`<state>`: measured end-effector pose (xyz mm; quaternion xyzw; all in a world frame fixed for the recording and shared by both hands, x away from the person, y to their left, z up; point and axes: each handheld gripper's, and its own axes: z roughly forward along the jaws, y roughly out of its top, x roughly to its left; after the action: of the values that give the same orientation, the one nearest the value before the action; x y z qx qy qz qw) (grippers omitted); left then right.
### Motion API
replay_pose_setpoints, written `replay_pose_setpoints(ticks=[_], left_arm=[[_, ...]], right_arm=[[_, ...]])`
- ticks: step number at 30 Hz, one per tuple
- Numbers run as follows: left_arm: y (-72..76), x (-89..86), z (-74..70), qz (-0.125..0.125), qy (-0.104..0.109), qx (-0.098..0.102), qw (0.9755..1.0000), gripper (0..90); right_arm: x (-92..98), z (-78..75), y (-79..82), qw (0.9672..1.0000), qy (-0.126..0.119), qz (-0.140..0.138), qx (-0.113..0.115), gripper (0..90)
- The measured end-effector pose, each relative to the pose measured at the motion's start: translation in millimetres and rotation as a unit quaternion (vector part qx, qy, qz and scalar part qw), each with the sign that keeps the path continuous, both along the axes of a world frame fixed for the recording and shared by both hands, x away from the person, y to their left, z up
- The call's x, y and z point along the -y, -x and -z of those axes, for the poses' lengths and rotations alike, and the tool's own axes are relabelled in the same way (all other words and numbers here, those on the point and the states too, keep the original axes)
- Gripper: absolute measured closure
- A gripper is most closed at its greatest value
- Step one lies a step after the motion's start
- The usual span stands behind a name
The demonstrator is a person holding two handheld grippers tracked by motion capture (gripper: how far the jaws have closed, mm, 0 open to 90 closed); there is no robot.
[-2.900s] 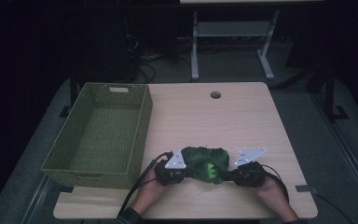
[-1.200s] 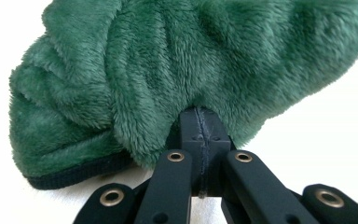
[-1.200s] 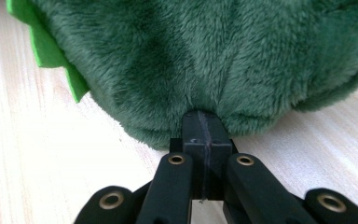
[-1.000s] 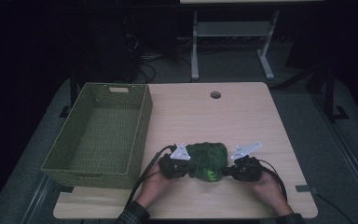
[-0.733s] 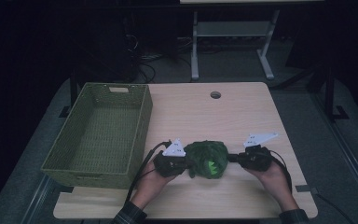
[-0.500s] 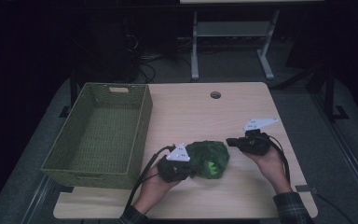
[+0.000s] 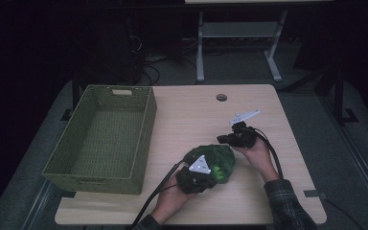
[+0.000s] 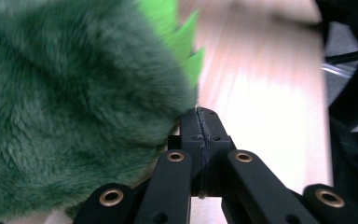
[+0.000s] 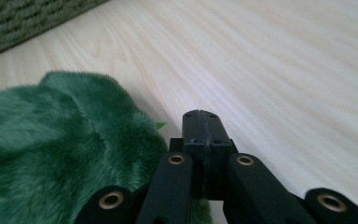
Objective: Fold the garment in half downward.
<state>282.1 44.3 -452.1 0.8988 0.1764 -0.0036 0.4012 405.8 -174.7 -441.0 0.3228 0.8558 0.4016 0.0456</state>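
A green plush toy (image 7: 216,160) with bright green spikes lies on the wooden table (image 7: 191,115), near its front edge. My left gripper (image 7: 202,176) is shut and rests against the toy's near side. In the left gripper view the fur (image 8: 74,93) presses on the left of the closed jaw tips (image 8: 200,117), with nothing between them. My right gripper (image 7: 222,139) is shut too and is held just above and to the right of the toy, pointing left. In the right gripper view the toy (image 9: 60,154) lies to the lower left of the closed tips (image 9: 201,120).
A green woven basket (image 7: 143,139) stands on the left half of the table, with nothing in it. A round cable hole (image 7: 221,97) sits near the far edge. Black cables trail from both grippers toward the front edge.
My right gripper has left the toy's right side and drawn away to the far right. The left gripper has slid to the right, in under the toy's near side.
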Motion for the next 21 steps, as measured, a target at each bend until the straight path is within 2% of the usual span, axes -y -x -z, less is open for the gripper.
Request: replay_pose_setpoints(ticks=[5,8,11,14,17,21], left_arm=[[-8.4,-1.4,6.0,-0.006,-0.012,0.000,0.9999,89.7],[-12.3,-3.8,6.6,-0.013,-0.016,0.003,0.9998,89.7],[-16.7,-7.9,7.5,-0.021,-0.020,0.003,0.9996,89.7],[-21.8,-12.0,8.0,-0.027,-0.024,0.005,0.9993,89.7],[-27.1,-16.6,6.9,-0.031,-0.031,0.010,0.9990,89.7],[-32.9,-20.9,6.8,-0.043,-0.029,0.008,0.9986,89.7]], right_arm=[[-3.3,8.9,0.7,0.9998,0.005,-0.010,-0.014,90.0],[-1.0,8.8,2.5,0.9998,0.004,-0.007,-0.018,90.0],[2.8,8.2,6.1,0.9999,0.004,-0.008,-0.011,90.0],[6.2,9.2,9.4,0.9998,0.004,-0.008,-0.018,90.0],[11.0,9.4,12.0,0.9999,0.002,-0.008,-0.015,90.0],[18.7,9.3,18.8,0.9998,-0.003,-0.008,-0.015,90.0]])
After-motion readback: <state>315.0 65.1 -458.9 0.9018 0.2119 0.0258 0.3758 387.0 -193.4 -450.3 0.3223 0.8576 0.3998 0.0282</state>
